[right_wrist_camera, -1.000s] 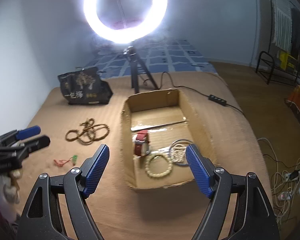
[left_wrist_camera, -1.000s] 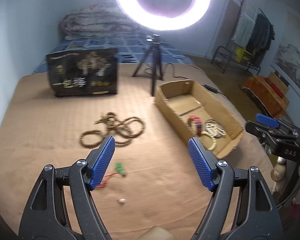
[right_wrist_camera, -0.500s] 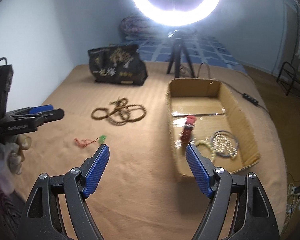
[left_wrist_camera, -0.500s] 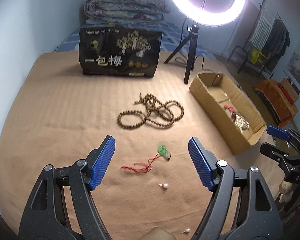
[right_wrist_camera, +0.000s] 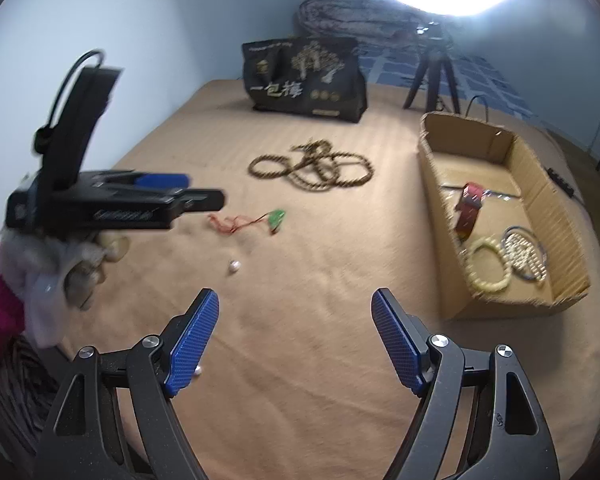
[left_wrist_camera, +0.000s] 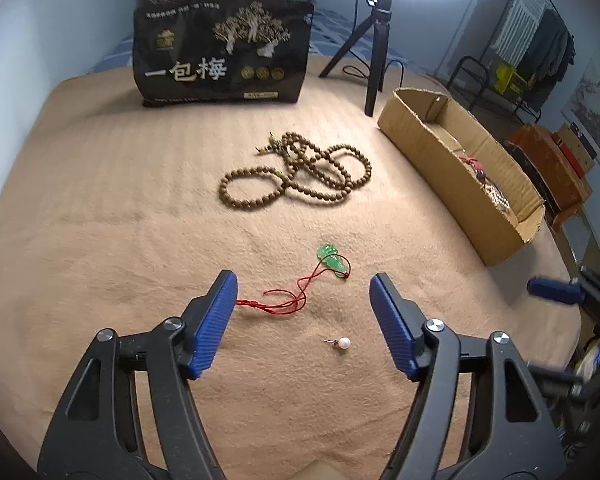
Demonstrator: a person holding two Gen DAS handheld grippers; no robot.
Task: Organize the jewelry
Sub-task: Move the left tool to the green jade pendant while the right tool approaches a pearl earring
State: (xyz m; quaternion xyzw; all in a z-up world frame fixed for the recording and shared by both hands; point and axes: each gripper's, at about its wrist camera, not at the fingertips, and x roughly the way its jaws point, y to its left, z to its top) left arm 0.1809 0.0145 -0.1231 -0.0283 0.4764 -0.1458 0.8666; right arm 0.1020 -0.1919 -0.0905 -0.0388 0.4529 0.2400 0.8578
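Note:
My left gripper is open and empty, low over the tan blanket. A green pendant on a red cord lies just ahead between its fingers, and a pearl stud earring lies nearer, right of centre. A long brown bead necklace lies farther back. The cardboard box at right holds a red item, a cream bead bracelet and a metal bangle. My right gripper is open and empty; a second pearl shows by its left finger. The left gripper also shows in the right wrist view.
A black printed bag stands at the back. A ring light on a tripod stands behind the box, with a cable trailing right. The blanket's edge drops off at right, past the box, toward a clothes rack and orange furniture.
Both grippers swung left, away from the box. The left one dropped closer to the green pendant and pearl, which now lie between its fingers. Both stayed open.

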